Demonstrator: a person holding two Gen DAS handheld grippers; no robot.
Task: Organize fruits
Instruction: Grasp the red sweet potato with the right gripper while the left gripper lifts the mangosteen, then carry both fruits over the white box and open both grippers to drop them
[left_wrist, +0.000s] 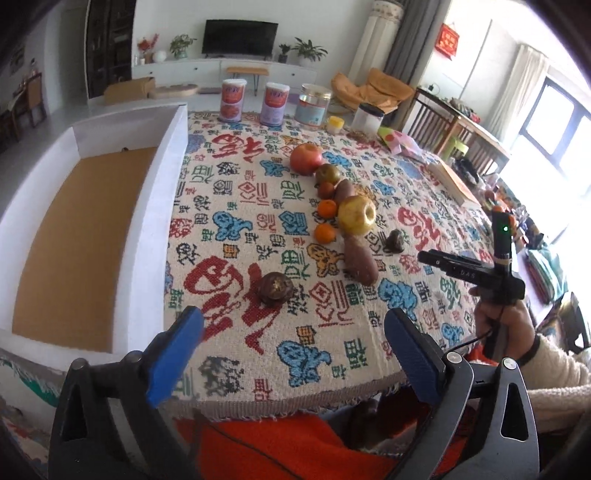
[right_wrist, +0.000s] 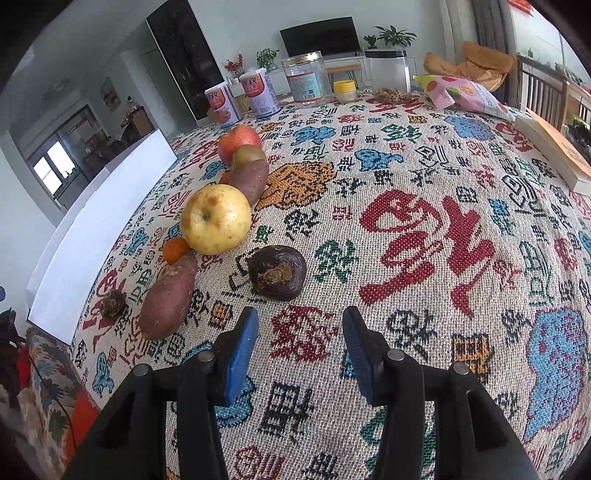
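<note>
A row of produce lies on the patterned cloth: a red apple (left_wrist: 306, 158), a yellow apple (left_wrist: 357, 215) (right_wrist: 216, 219), two tangerines (left_wrist: 327, 208), two sweet potatoes (left_wrist: 360, 260) (right_wrist: 168, 299) and a greenish-brown fruit (right_wrist: 248, 157). One dark round fruit (left_wrist: 275, 288) sits apart, just beyond my left gripper (left_wrist: 295, 332), which stands wide open and holds nothing. Another dark round fruit (right_wrist: 277, 273) lies just ahead of my right gripper (right_wrist: 299, 332), slightly to its left. The right jaws stand a little apart with only cloth between them.
A white box (left_wrist: 166, 221) (right_wrist: 99, 221) with a brown bottom stands at the table's left. Two cans (left_wrist: 232, 100), jars (right_wrist: 308, 79), a yellow-lidded cup (right_wrist: 345, 90), a snack bag (right_wrist: 465, 92) and a book (right_wrist: 554, 147) line the far and right edges. A hand (left_wrist: 506, 317) holds the right tool.
</note>
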